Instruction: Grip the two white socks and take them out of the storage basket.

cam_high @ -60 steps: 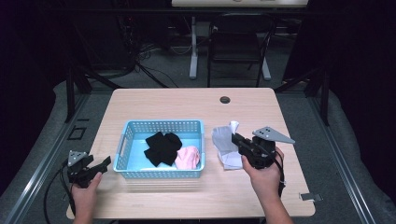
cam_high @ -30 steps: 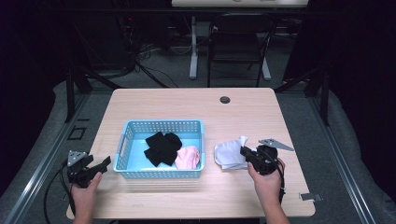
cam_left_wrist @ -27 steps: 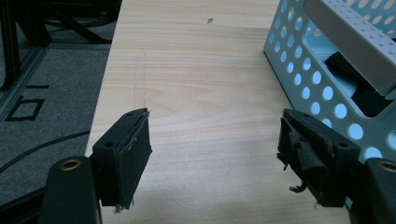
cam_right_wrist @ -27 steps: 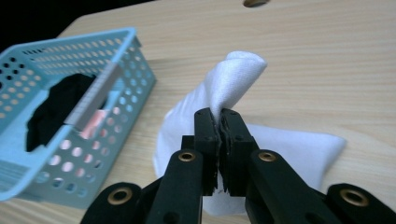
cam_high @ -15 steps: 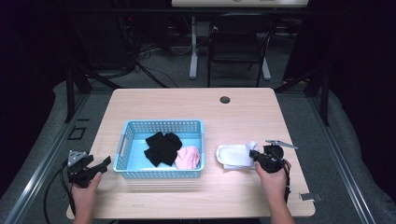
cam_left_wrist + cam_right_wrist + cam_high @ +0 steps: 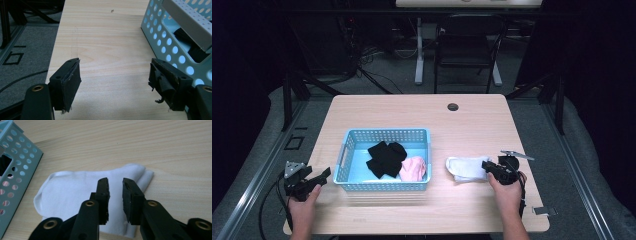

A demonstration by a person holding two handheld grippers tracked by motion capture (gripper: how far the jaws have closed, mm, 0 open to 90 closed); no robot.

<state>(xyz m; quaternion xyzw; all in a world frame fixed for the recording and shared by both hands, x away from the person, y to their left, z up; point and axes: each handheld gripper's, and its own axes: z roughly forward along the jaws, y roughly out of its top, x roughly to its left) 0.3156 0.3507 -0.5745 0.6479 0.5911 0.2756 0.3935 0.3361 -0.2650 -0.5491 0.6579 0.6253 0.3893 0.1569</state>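
A dark room, black drapes all round, cables on the floor and a chair pushed back behind a pale wooden table [image 6: 422, 112] with a small dark grommet [image 6: 453, 107] near its far edge.

The right gripper [image 6: 115, 195] sits low over a white sock [image 6: 75, 195] lying flat on the wood to the right of the basket. Its jaws stand a narrow gap apart above the cloth, and I can see nothing pinched between them; whether the tips brush the fabric I cannot tell. From above, that right gripper [image 6: 491, 168] is at the sock's [image 6: 464, 168] right-hand end, the hand behind it resting on the table.

The sock looks light, limp and folded over on itself, with a doubled edge at the end nearest the jaws. I would judge it needs only a light pinch, best taken at that doubled fold so both layers come up together; grabbed by a single layer it would likely unfold and trail. Nothing fragile about it, and the knit should not slip in rubber pads.

Just beside the sock stands a light blue perforated basket [image 6: 347, 150], holding a heap of black cloth [image 6: 384, 157] and a pink piece [image 6: 414, 169] at its right.

Beyond the basket's left wall, the left gripper [image 6: 115, 82] is spread wide over bare wood with nothing in it, the basket's [image 6: 160, 37] corner close by its right-hand jaw. From above, the left gripper [image 6: 314, 179] idles at the table's near left corner.
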